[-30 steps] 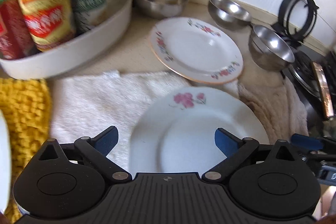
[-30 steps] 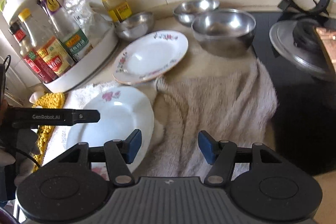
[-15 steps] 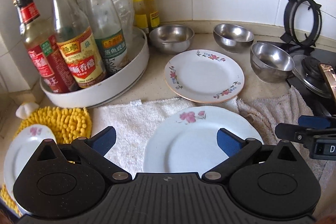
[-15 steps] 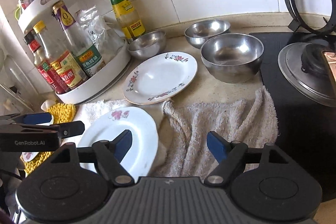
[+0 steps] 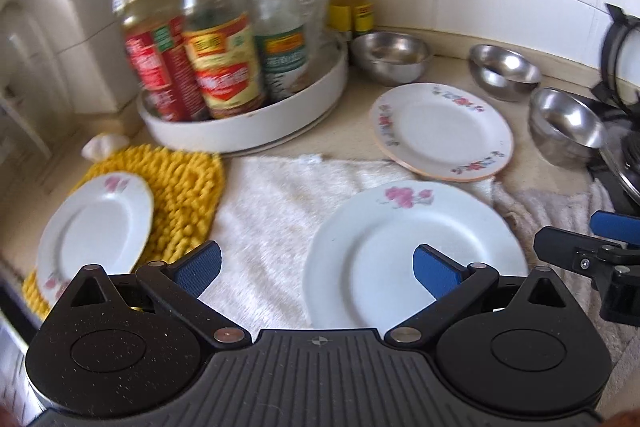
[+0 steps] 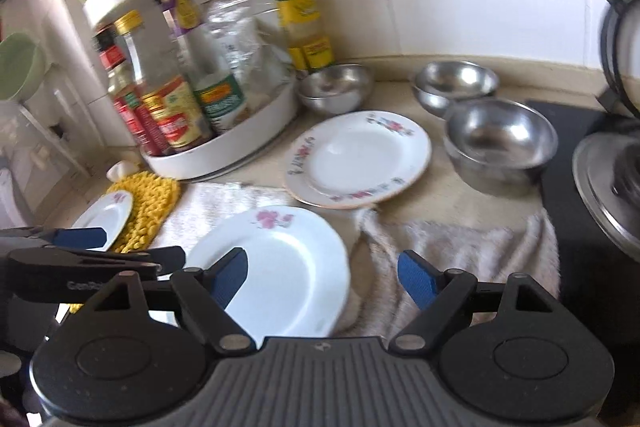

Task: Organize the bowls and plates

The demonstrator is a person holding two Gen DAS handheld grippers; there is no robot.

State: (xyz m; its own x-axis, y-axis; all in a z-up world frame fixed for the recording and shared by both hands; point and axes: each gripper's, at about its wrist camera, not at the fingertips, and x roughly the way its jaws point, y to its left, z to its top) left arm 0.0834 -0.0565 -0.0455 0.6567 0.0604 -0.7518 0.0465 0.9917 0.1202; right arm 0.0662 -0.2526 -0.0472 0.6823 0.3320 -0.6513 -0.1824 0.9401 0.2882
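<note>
Both grippers had lifted away, right gripper (image 6: 322,277) opening wide, left gripper (image 5: 316,265) open, both empty. Plates (image 5: 412,251) and bowls (image 6: 500,141) lay unstacked across the counter (image 6: 452,195).

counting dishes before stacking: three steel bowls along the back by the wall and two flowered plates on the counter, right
Not quite: there are three flowered plates, not two. The left wrist view shows a small plate on the yellow mat, a large plate on the white towel, and a rimmed plate behind it. Three steel bowls is right.
</note>
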